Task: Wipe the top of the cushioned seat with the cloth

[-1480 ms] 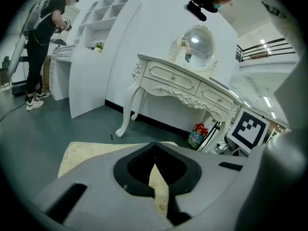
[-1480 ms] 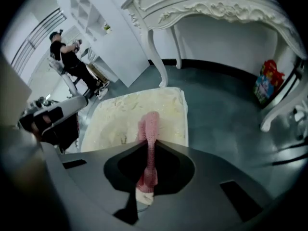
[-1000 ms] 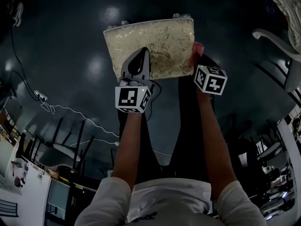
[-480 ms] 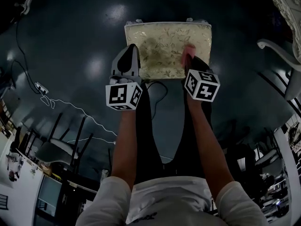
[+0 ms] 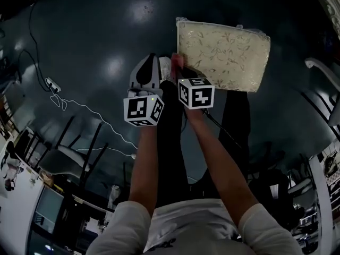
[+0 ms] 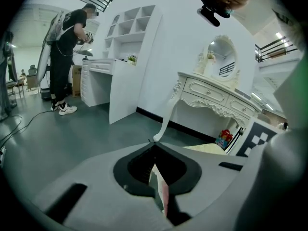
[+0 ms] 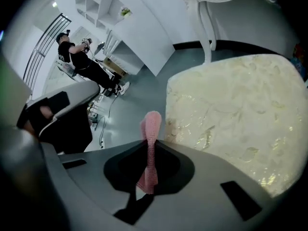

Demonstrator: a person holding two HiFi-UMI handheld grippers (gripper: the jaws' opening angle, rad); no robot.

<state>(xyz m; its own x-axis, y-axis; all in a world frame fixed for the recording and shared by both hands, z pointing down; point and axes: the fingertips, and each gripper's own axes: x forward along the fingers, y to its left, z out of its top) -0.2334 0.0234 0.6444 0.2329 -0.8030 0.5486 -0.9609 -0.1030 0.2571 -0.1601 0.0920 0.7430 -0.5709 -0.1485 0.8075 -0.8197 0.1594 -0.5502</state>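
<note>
The cushioned seat (image 5: 223, 54) is a cream, leaf-patterned pad standing on the dark floor, upper right in the head view. My right gripper (image 5: 178, 64) is shut on a pink cloth (image 7: 150, 148) and sits at the seat's left edge. In the right gripper view the cloth sticks up between the jaws just left of the seat (image 7: 240, 119), over the floor. My left gripper (image 5: 149, 70) hovers over the floor to the left of the seat, beside the right one. Its jaws (image 6: 155, 153) are shut with nothing held.
A white carved dressing table (image 6: 216, 100) with an oval mirror stands beyond the seat, with a small colourful toy (image 6: 224, 139) under it. White shelving (image 6: 130, 57) and a standing person (image 6: 67, 57) are further left. A white cable (image 5: 79, 121) trails on the floor.
The right gripper with the cloth has swept from the seat's right edge across to its left edge. The left gripper has come off the seat to the floor side.
</note>
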